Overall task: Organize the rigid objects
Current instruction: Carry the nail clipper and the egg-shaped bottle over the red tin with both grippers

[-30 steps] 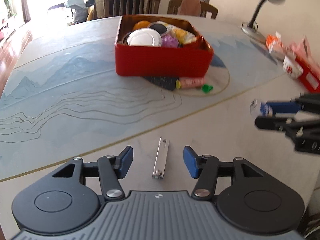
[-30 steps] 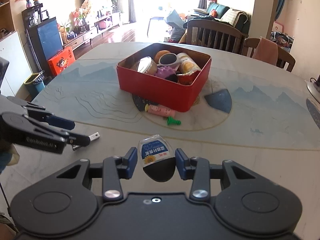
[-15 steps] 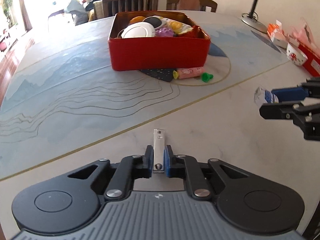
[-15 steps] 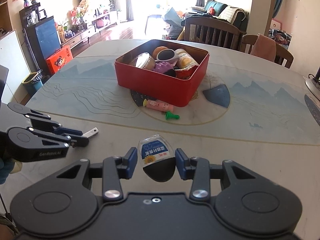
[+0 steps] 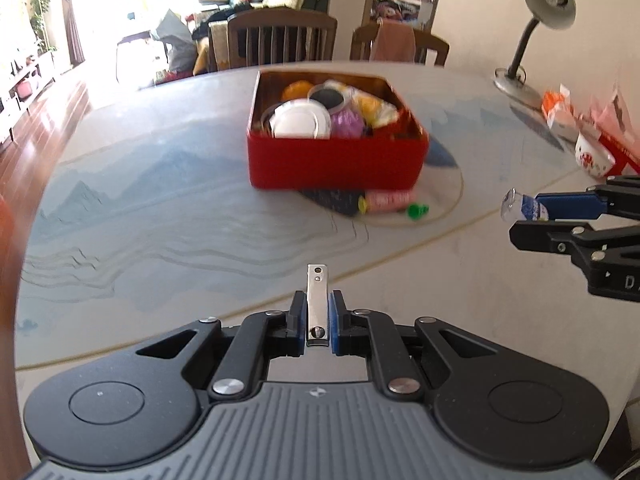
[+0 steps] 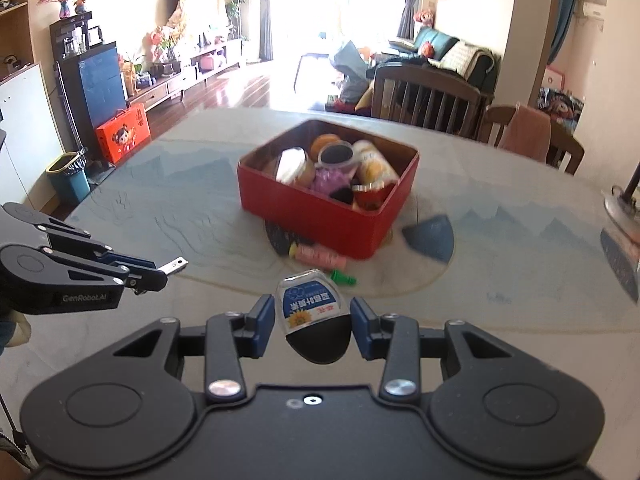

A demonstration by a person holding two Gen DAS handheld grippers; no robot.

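- Past the far edge of my table [image 5: 120,216] stand two wooden chairs [image 5: 282,38], one with a pink cloth [image 6: 524,132] over its back.
- A grey desk lamp [image 5: 536,32] sits on the table's right side, beside some red and white packets [image 5: 600,132].
- Left of the table, on the floor, I see a bin [image 6: 70,176] and an orange box [image 6: 122,134].
- Beyond the table is a dark sofa [image 6: 444,50].

The surface [image 5: 168,208] is pale, printed with blue mountain shapes and thin contour lines. At centre frame a red box [image 5: 336,164] sits on it, full of mixed items. Just in front of the box lie a pink tube [image 5: 386,201] and a green cap [image 5: 418,211]. At upper right stand a desk lamp [image 5: 520,80], some packets [image 5: 560,114] and a patterned bowl [image 5: 592,158].
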